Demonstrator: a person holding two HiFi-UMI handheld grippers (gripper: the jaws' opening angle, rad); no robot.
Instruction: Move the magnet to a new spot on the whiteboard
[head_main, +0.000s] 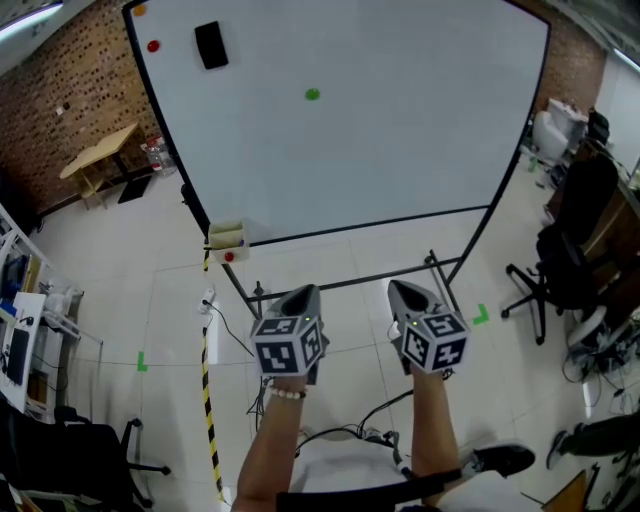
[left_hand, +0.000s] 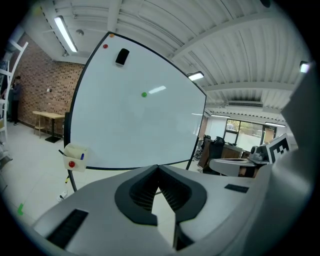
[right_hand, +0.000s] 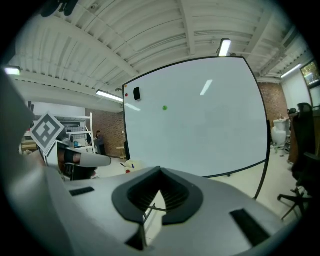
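**A:** Where's the magnet right now?

**B:** The green magnet (head_main: 312, 94) is stuck on the whiteboard (head_main: 420, 170). In the head view it's in the upper part of the frame, a little left of the board's middle, with bare white surface all round it.

**A:** What else is on the board?

**B:** Everything else is near its upper left corner. There's a black eraser (head_main: 211, 45), a red magnet (head_main: 153, 46) just left of it, and an orange magnet (head_main: 139, 10) at the very top edge. A cream marker holder (head_main: 227, 237) hangs at the lower left corner, with a small red disc (head_main: 229, 256) on its front.

**A:** And the grippers?

**B:** Both are low in the frame, well apart from the board and over the tiled floor (head_main: 120, 300). The left gripper (head_main: 306, 292) is just left of centre and the right gripper (head_main: 398, 288) is beside it on the right. Both point toward the board's black stand (head_main: 447, 272). The forearms come up from the bottom edge, and there's a bead bracelet (head_main: 286, 393) on the left wrist.

**A:** Is either gripper holding anything?

**B:** No. In the left gripper view the jaw tips meet and grip nothing, and only floor shows through the shaped gap behind them. The right gripper view shows the same: jaws closed together and empty, with the green magnet far ahead on the board, upper centre of the frame.
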